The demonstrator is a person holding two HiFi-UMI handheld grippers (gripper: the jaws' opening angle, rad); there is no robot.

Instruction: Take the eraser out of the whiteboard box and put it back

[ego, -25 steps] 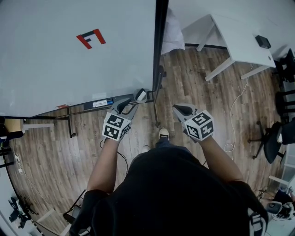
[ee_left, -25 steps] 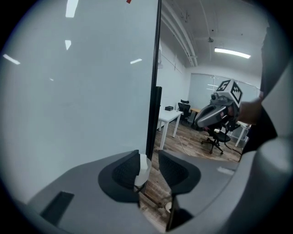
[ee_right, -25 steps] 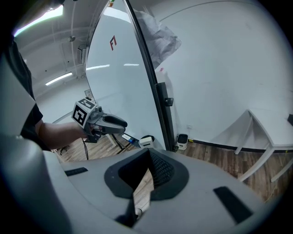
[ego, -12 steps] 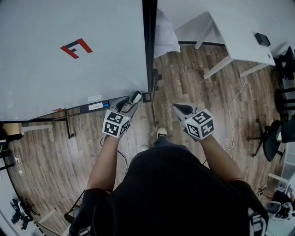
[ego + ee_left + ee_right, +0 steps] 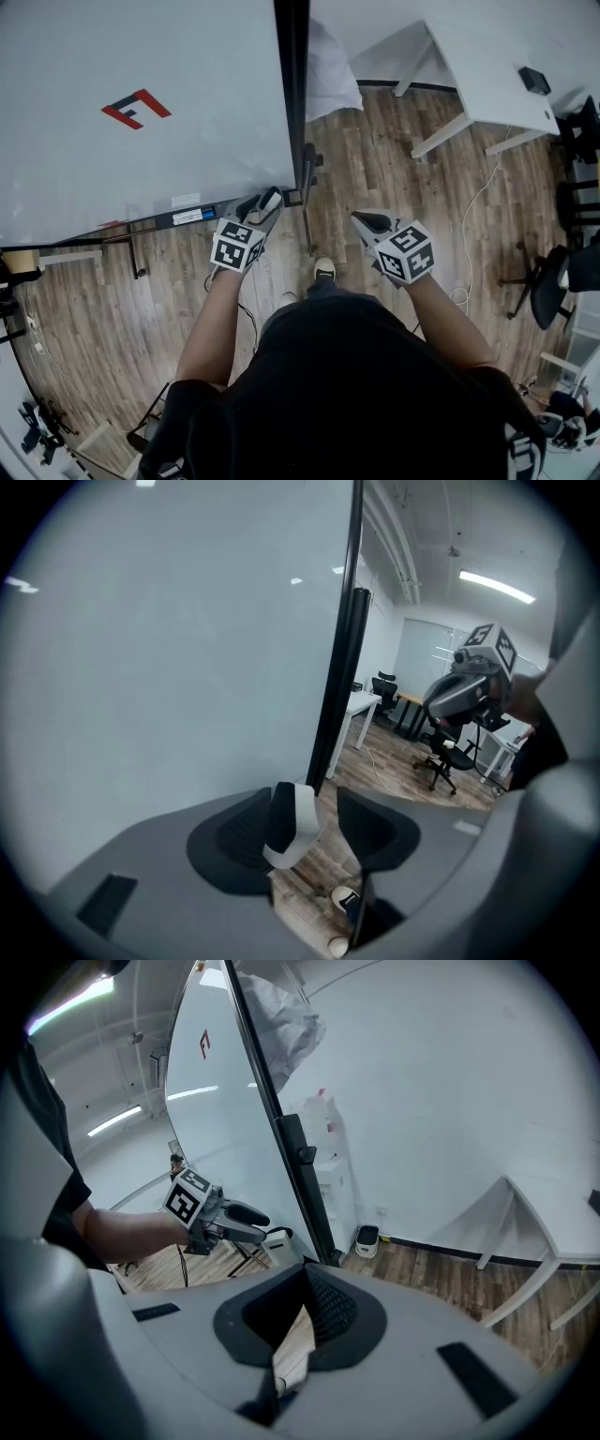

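The white-and-black eraser point(image 5: 271, 199) sits between the jaws of my left gripper point(image 5: 266, 206), at the right end of the whiteboard's tray point(image 5: 178, 219). In the left gripper view the eraser point(image 5: 292, 825) leans tilted against the left pad. A gap shows between it and the right pad, and the left gripper's point(image 5: 314, 808) jaws are opening. Whether the eraser rests on the tray is hidden. My right gripper point(image 5: 366, 222) hovers over the floor to the right, its jaws together and empty point(image 5: 305, 1283).
The whiteboard point(image 5: 141, 103) fills the upper left, with its dark frame post point(image 5: 292, 94) and stand foot point(image 5: 307, 178). A white desk point(image 5: 487, 75) stands at the upper right, office chairs point(image 5: 553, 281) at the right, a cable point(image 5: 478, 234) on the wooden floor.
The left gripper has sunk a little toward the tray's right end with the eraser, and its jaws have spread. The right gripper has hardly moved.
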